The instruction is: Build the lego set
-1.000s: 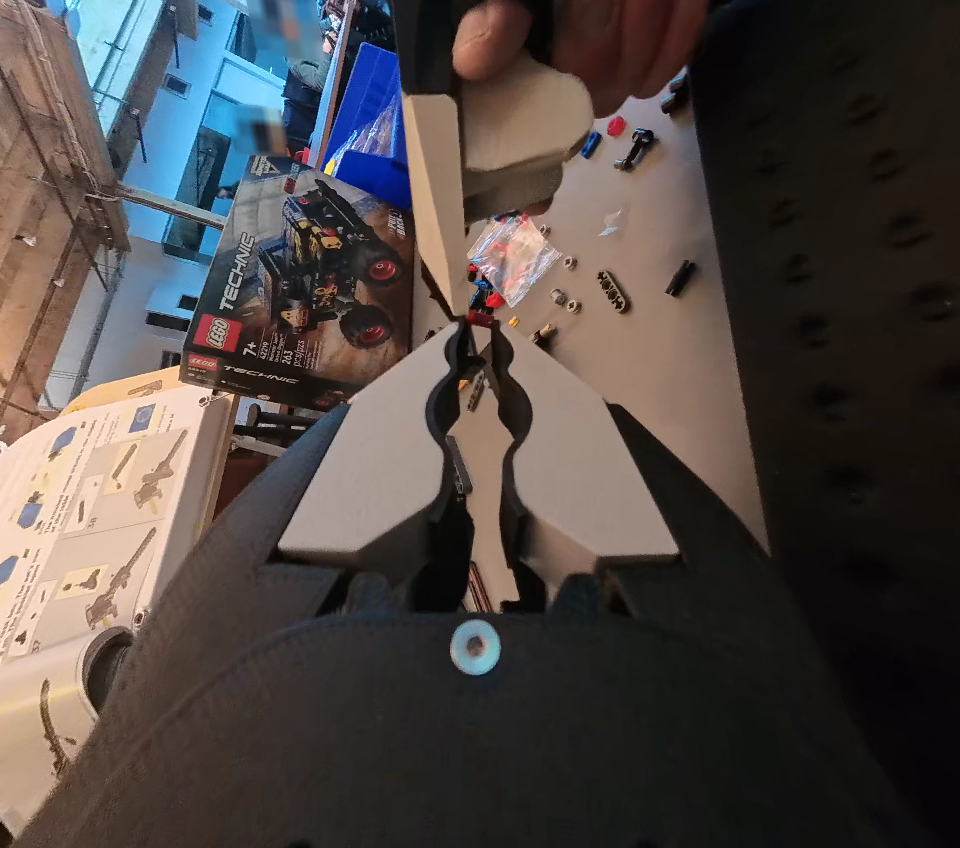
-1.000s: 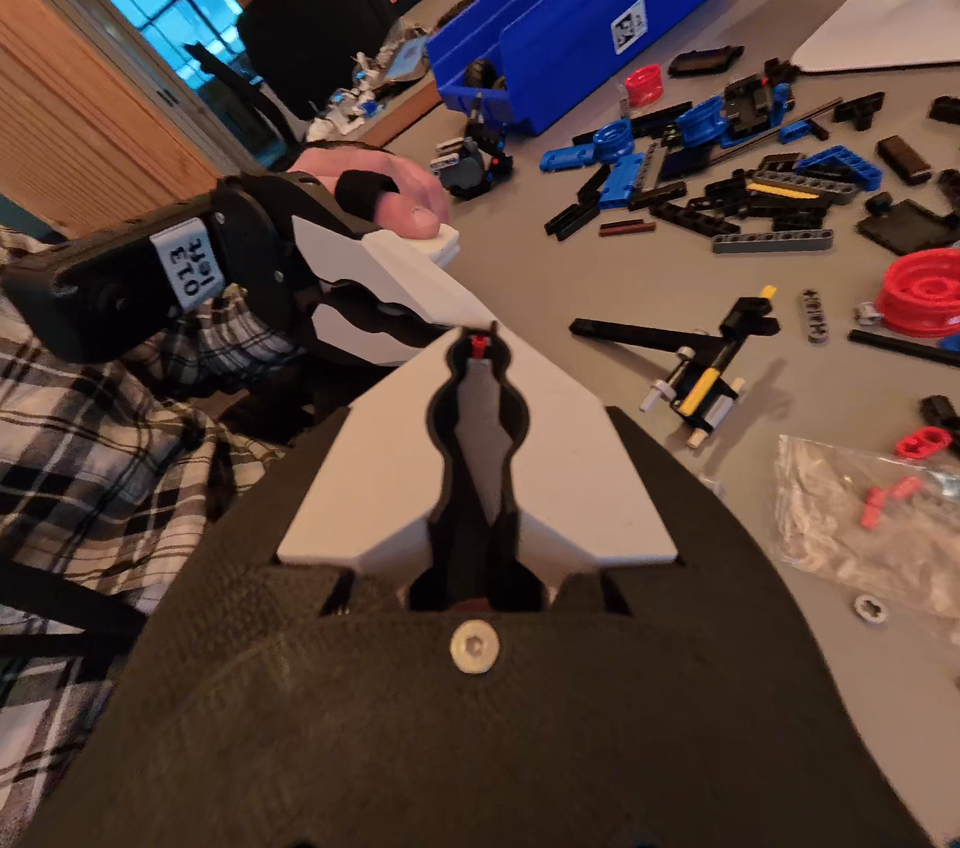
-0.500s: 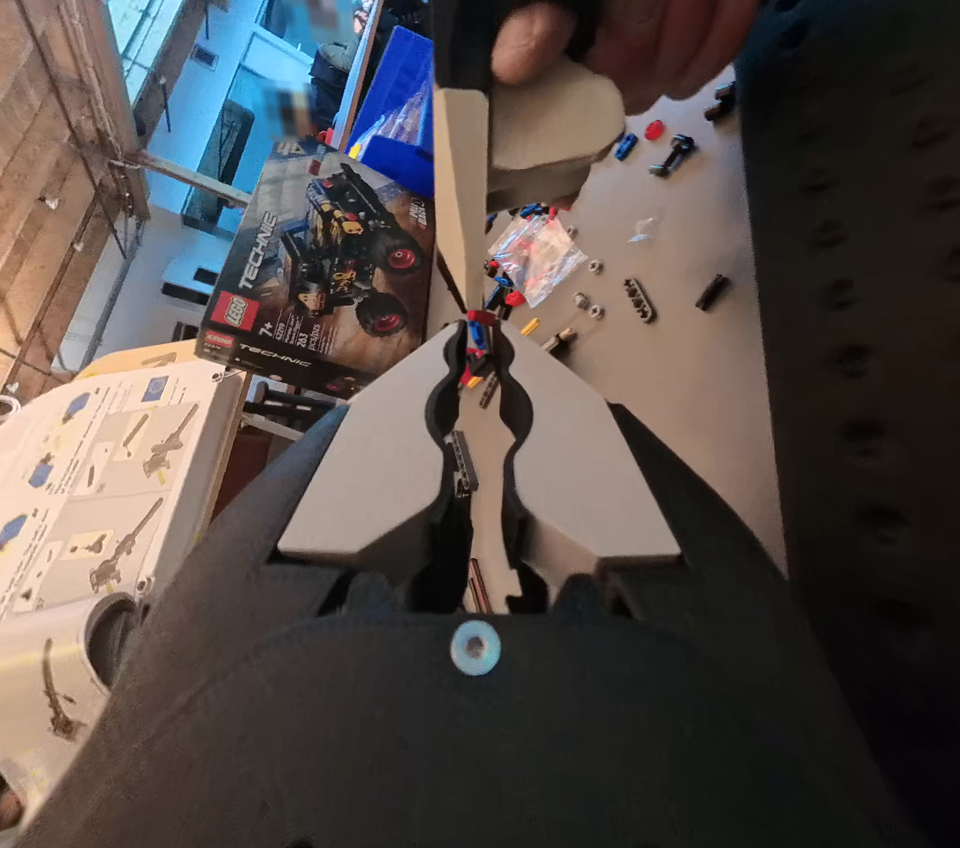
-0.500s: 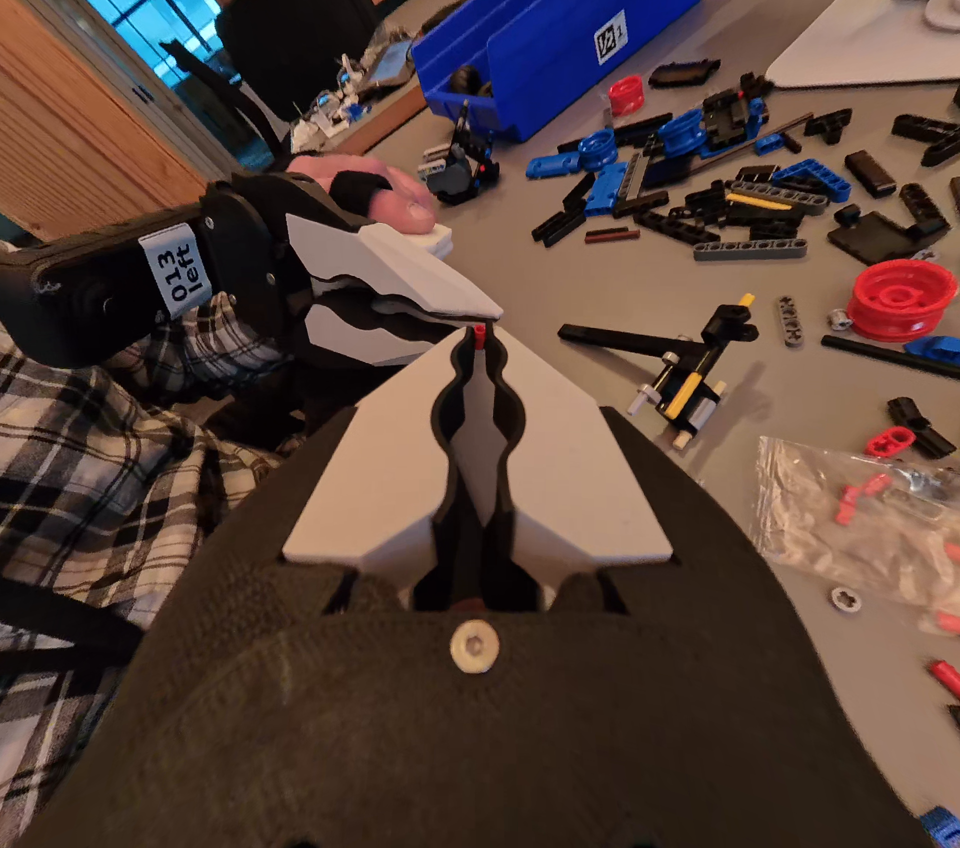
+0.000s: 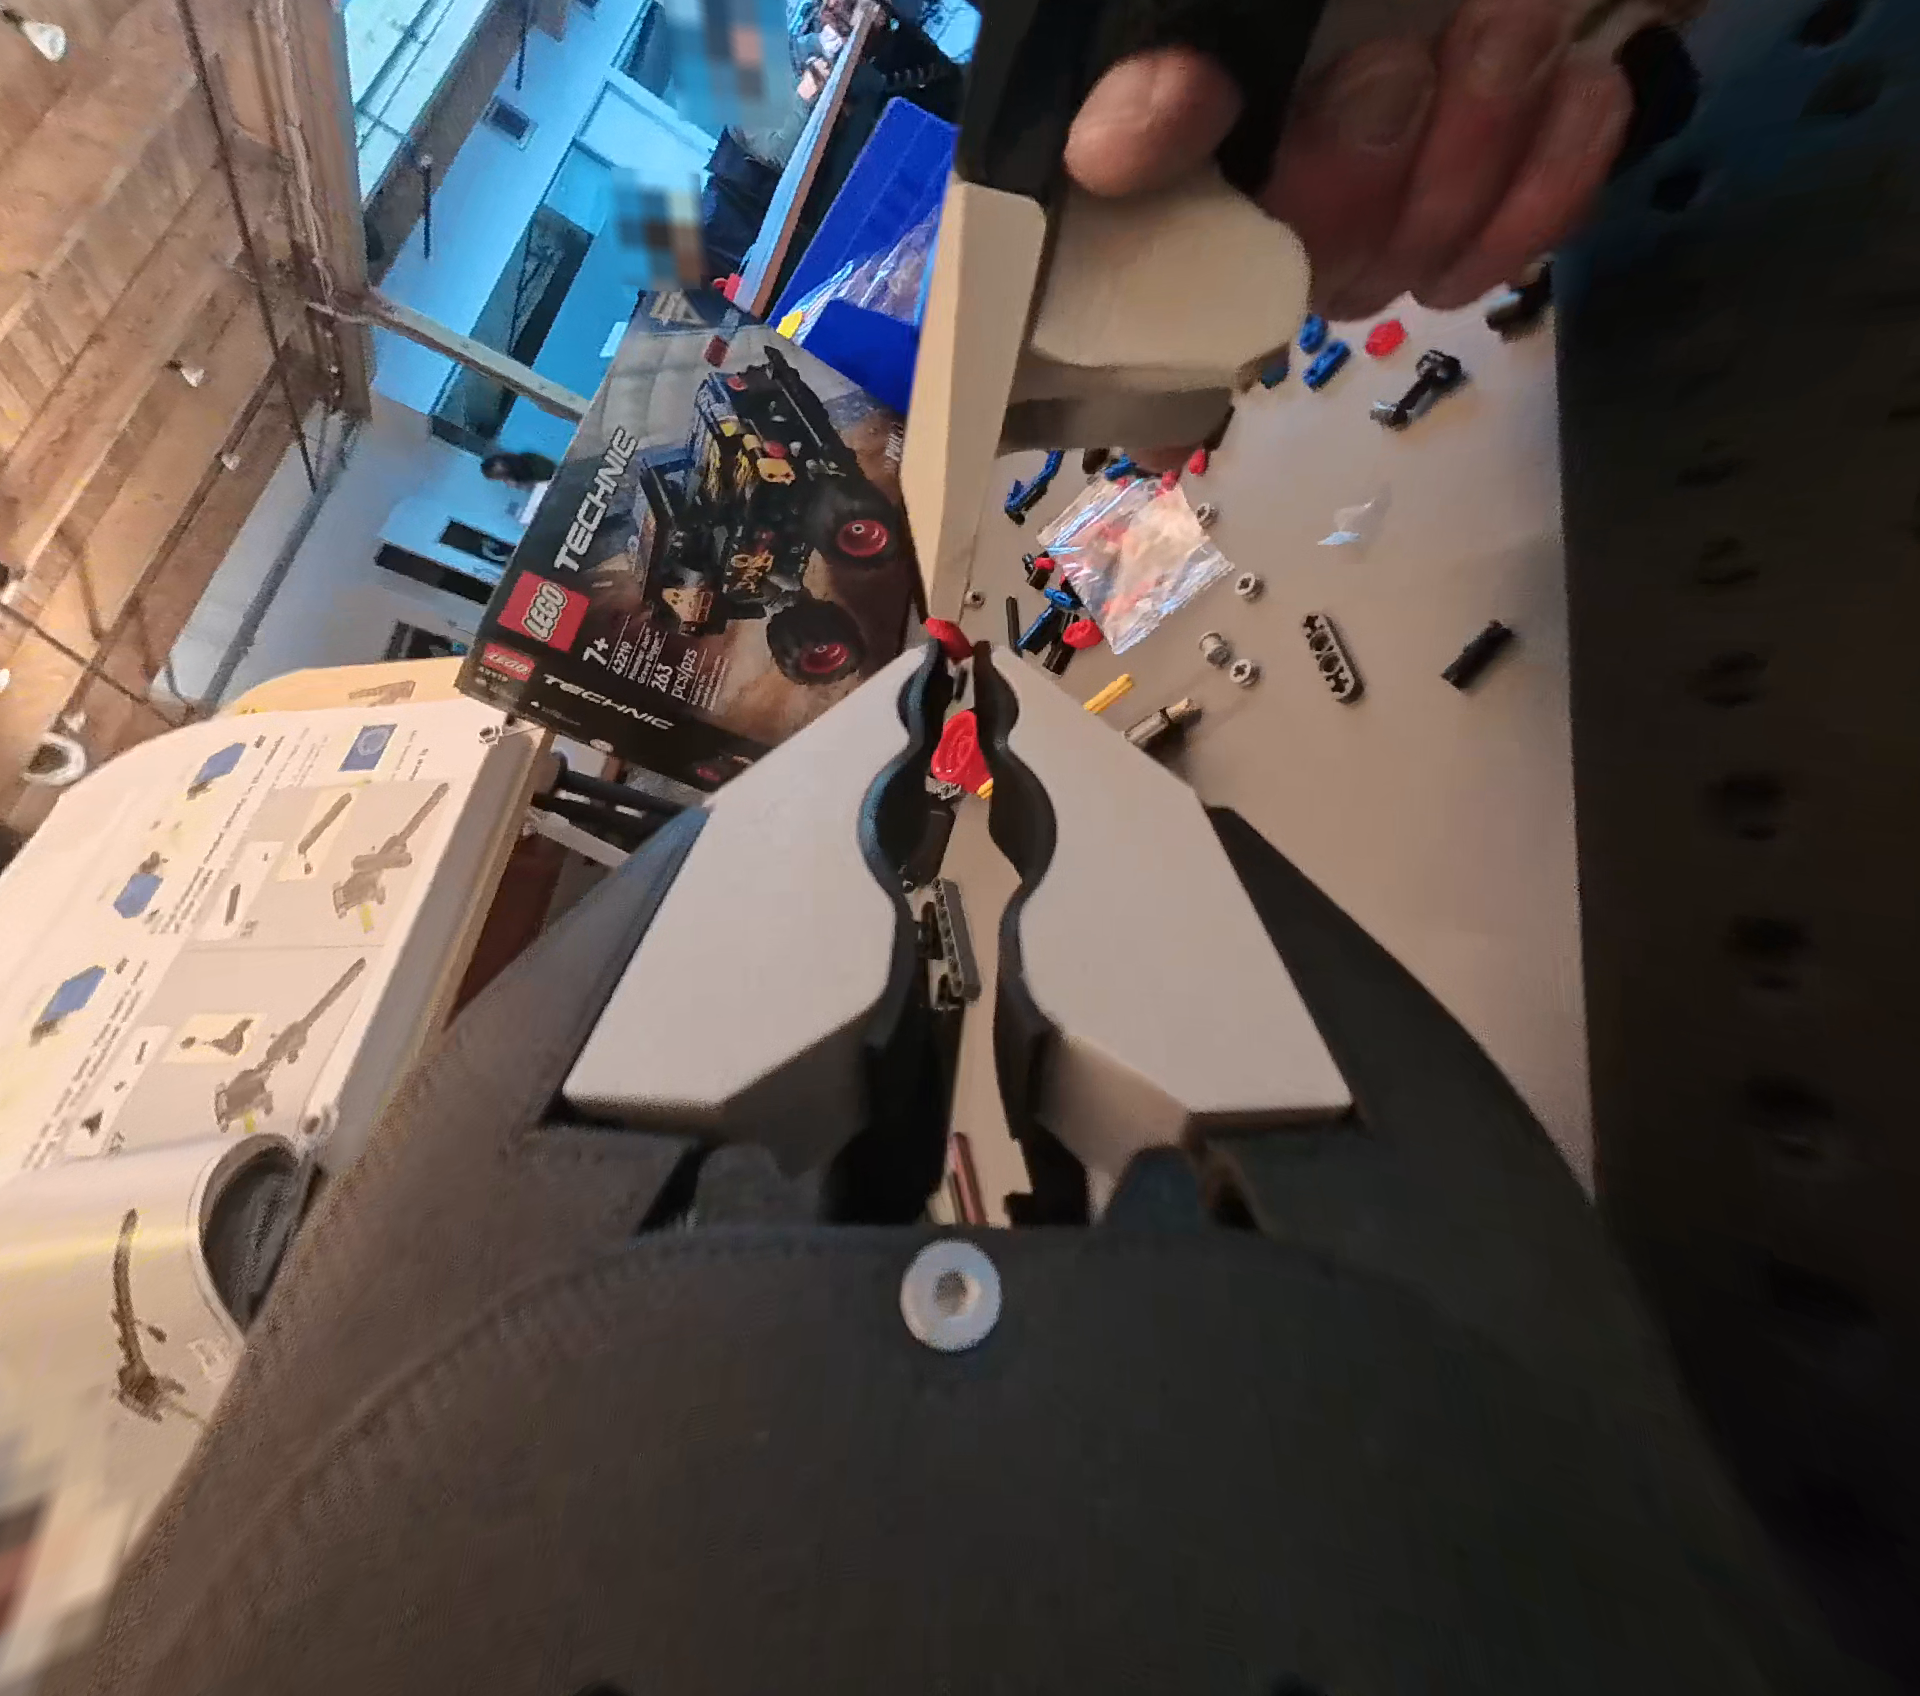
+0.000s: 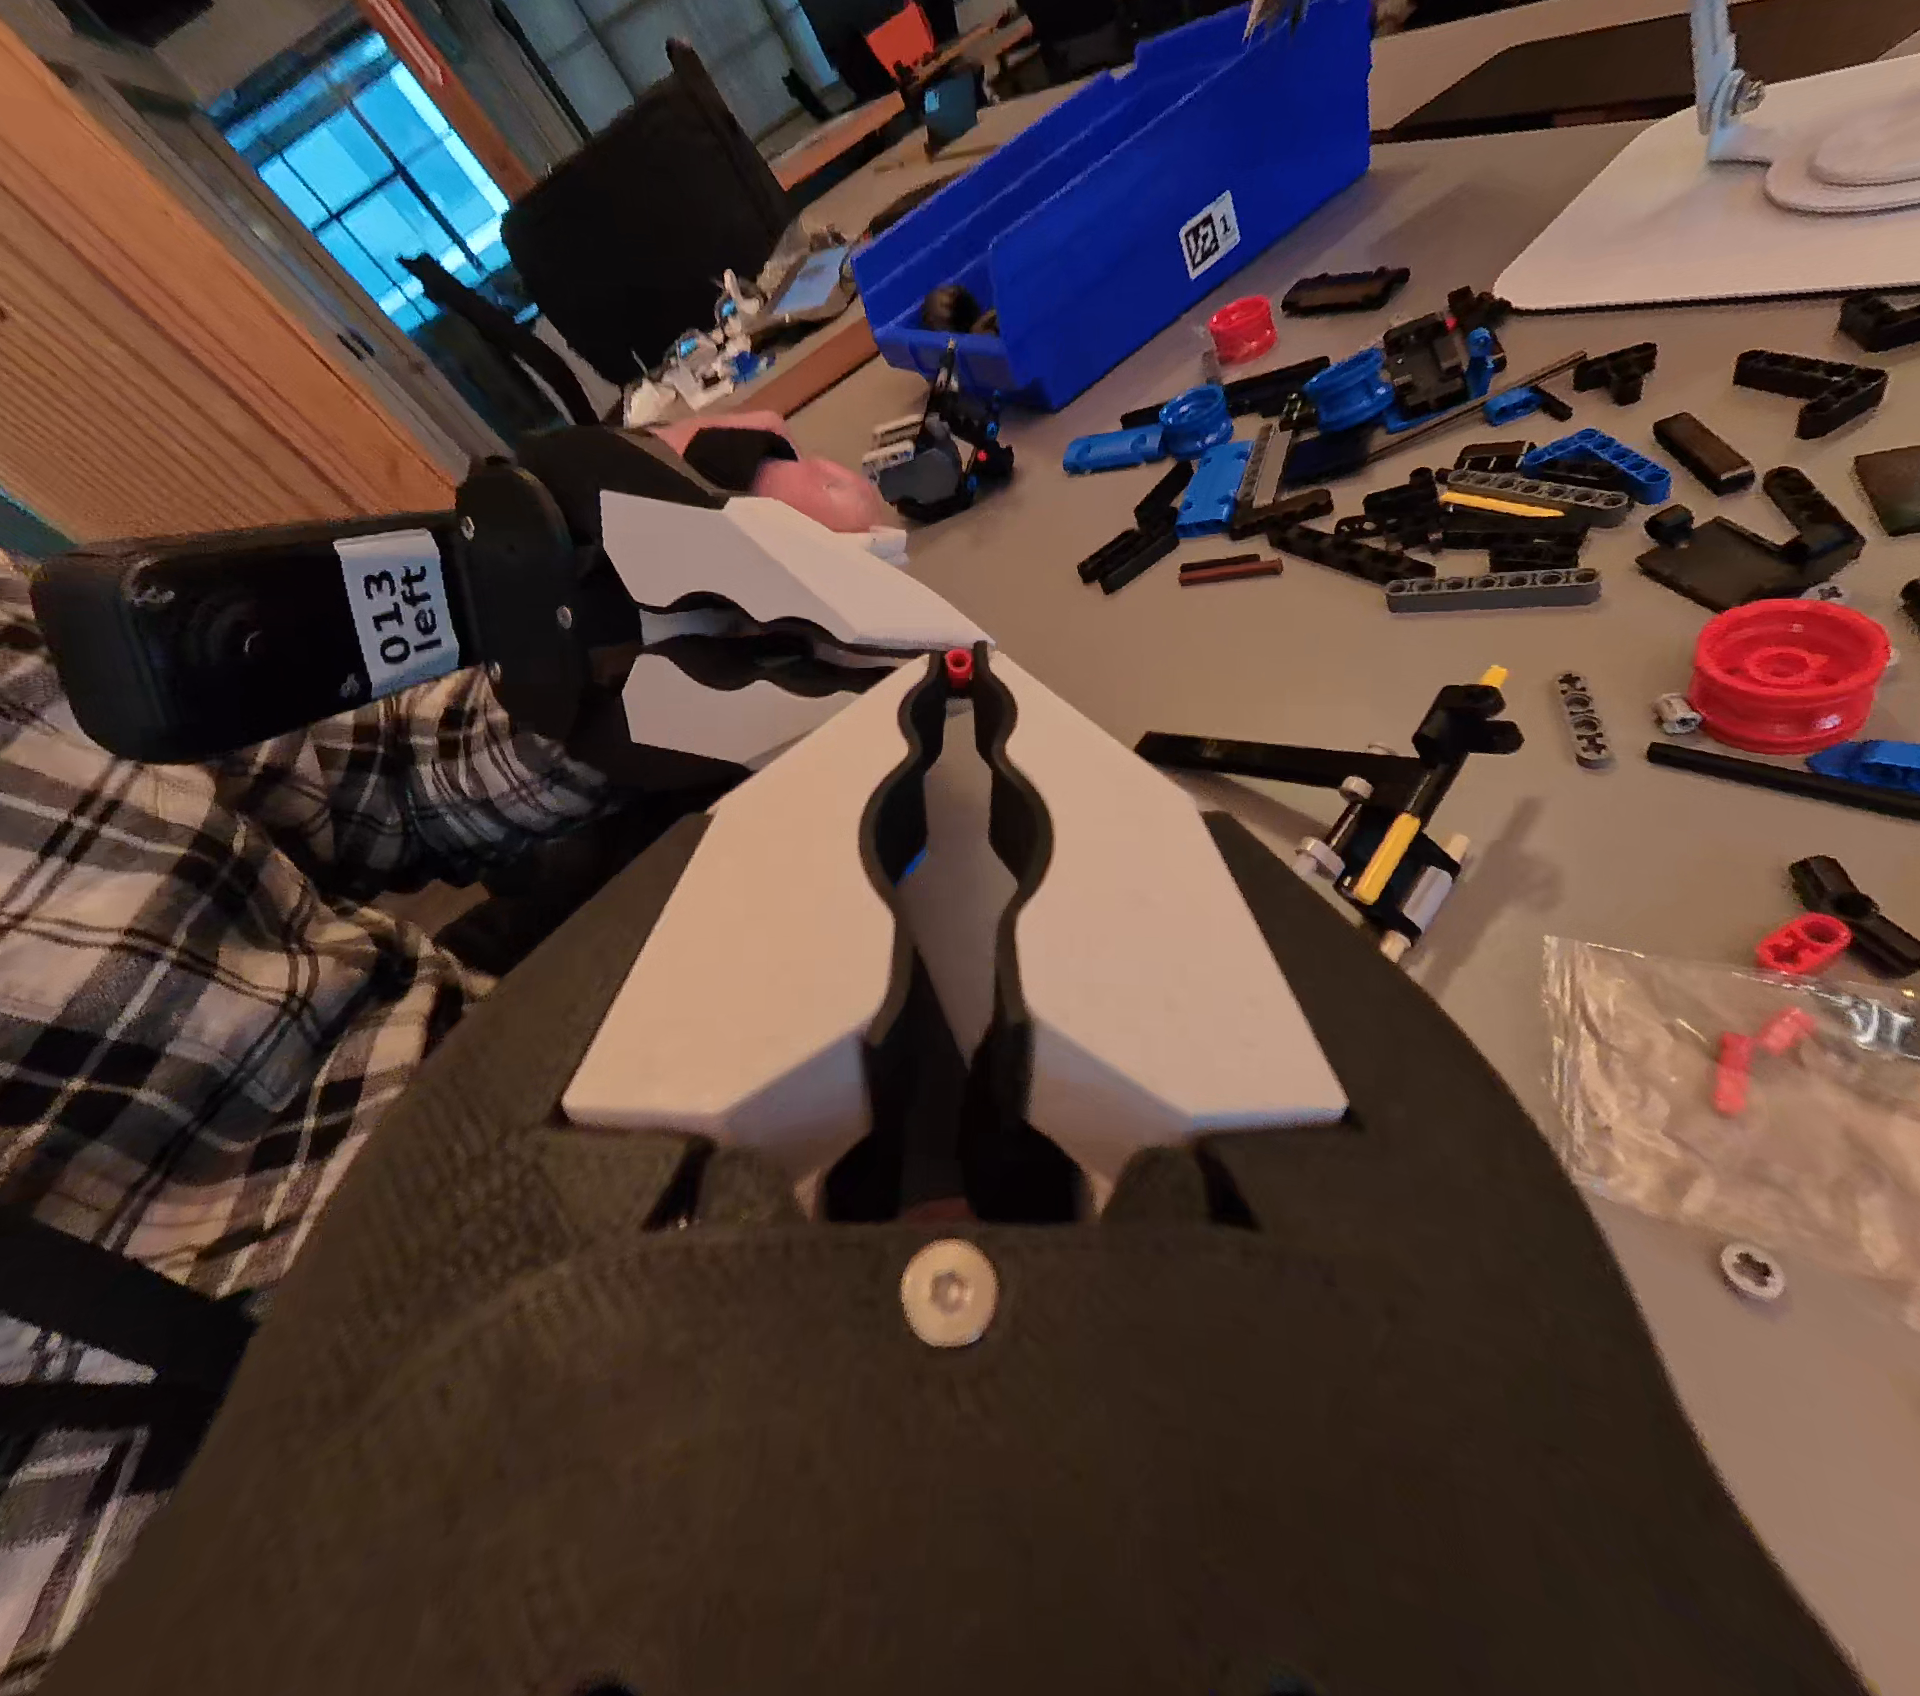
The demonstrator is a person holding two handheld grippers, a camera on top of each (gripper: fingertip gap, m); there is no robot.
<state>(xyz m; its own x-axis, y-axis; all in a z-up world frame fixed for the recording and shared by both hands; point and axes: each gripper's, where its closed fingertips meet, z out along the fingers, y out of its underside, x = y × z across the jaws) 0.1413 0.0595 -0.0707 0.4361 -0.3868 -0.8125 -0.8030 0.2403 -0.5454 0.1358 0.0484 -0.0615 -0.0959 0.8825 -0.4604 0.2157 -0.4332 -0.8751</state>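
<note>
moved: right gripper (image 6: 958, 678) crept closer, tips now meeting left gripper (image 5: 954, 659)
right claw: pinching red pin (image 6: 958, 662)
left claw: nearly shut, grip unclear
axis: pin points fwd, straight at left tips

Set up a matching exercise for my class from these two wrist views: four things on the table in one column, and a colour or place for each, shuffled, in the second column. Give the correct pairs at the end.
Things
1. storage bin
2. large wheel hub
3. small pin
4. plastic bag

Descriptions
A. red, lying on the table at the right
B. clear, holding small red pieces, near the right edge
C. blue, at the back of the table
D. red, pinched at the tip of the right gripper

Pairs: 1-C, 2-A, 3-D, 4-B
</note>
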